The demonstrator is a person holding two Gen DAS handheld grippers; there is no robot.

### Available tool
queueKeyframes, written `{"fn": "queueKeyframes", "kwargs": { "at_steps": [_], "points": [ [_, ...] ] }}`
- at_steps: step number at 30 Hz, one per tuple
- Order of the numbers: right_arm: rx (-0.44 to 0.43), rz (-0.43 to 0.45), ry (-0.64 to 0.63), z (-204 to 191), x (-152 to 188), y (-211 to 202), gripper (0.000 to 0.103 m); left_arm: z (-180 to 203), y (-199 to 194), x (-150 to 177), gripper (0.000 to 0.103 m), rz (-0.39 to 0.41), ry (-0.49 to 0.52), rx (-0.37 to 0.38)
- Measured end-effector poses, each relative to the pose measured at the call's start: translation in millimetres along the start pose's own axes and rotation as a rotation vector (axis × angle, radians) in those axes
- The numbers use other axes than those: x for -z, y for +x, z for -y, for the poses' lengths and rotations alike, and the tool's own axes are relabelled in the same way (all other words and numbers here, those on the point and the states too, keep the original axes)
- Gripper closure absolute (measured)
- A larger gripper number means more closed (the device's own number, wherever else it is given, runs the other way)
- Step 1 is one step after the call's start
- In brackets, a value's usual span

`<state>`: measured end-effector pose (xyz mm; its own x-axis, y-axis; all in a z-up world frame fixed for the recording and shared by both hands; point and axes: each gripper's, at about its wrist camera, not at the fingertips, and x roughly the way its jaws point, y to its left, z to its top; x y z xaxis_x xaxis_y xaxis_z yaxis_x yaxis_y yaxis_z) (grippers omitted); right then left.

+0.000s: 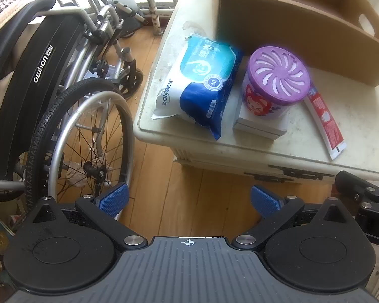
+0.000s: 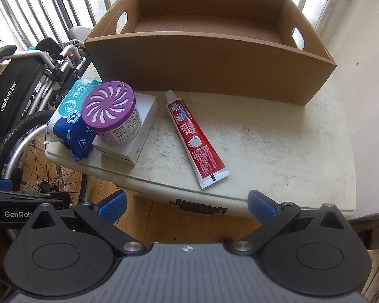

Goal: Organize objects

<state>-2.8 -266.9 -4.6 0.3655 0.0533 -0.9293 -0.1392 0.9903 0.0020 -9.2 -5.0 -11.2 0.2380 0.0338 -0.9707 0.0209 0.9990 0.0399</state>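
A cardboard box (image 2: 214,70) with handle holes stands at the back of a small cream table (image 2: 278,151); it also shows in the left wrist view (image 1: 303,38). In front of it lie a red toothpaste tube (image 2: 195,139) (image 1: 324,121), a purple-lidded air freshener (image 2: 112,113) (image 1: 275,85) on a white flat box (image 2: 141,131) (image 1: 260,123), and a blue wet wipes pack (image 2: 70,116) (image 1: 202,88). My left gripper (image 1: 189,199) is open and empty, below the table's front edge. My right gripper (image 2: 187,205) is open and empty, just short of the front edge.
A folded wheelchair (image 1: 63,101) stands on the wooden floor (image 1: 159,171) close to the table's left side. Window bars (image 2: 50,7) run behind it. A white wall (image 2: 366,75) is to the right of the table.
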Motion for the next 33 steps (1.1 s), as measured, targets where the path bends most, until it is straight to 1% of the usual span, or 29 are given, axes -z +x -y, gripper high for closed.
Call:
{"fn": "queueKeyframes", "kwargs": {
  "at_steps": [33],
  "points": [
    [0.001,-0.001,-0.001,3.1,1.8,-1.1,0.000,6.1,-1.1,-6.0,0.000,0.000,0.022,-0.017]
  ]
}}
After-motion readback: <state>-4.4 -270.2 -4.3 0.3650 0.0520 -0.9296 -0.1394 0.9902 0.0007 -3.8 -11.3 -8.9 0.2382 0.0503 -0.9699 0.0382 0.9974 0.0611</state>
